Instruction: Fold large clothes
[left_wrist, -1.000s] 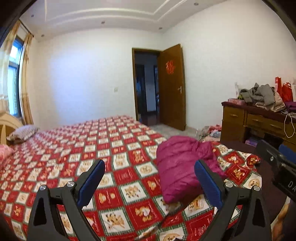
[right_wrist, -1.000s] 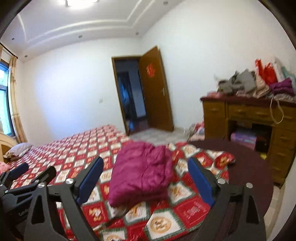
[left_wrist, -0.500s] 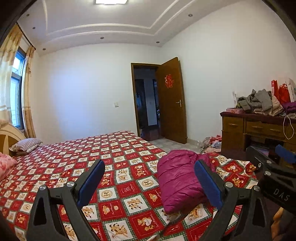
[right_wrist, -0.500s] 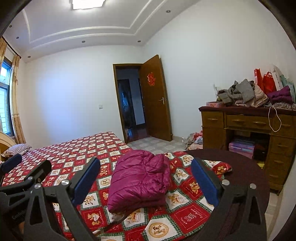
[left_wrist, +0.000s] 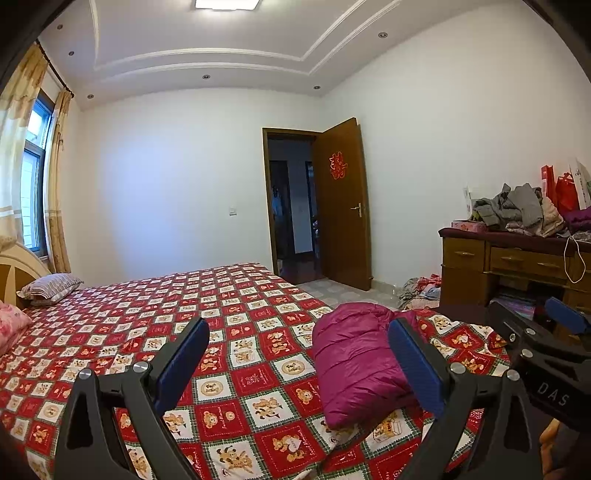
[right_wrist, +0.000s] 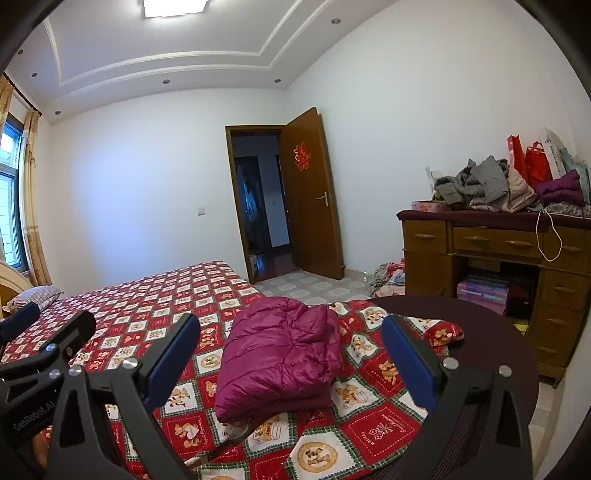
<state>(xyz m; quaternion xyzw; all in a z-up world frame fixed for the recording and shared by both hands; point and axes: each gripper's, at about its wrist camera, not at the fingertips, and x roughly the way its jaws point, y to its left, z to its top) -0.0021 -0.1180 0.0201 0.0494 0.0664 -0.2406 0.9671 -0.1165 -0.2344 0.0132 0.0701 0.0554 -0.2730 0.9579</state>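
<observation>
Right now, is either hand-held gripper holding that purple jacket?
No, the purple jacket lies folded on the bed, untouched, and both hand-held grippers are open.

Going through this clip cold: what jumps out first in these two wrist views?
The folded magenta puffer jacket catches the eye first, lying near the foot corner of the bed on the red checked bedspread. Both the left gripper and the right gripper hang open above the bed, touching nothing. Against the right wall, a wooden desk carries a heap of unfolded clothes.
</observation>
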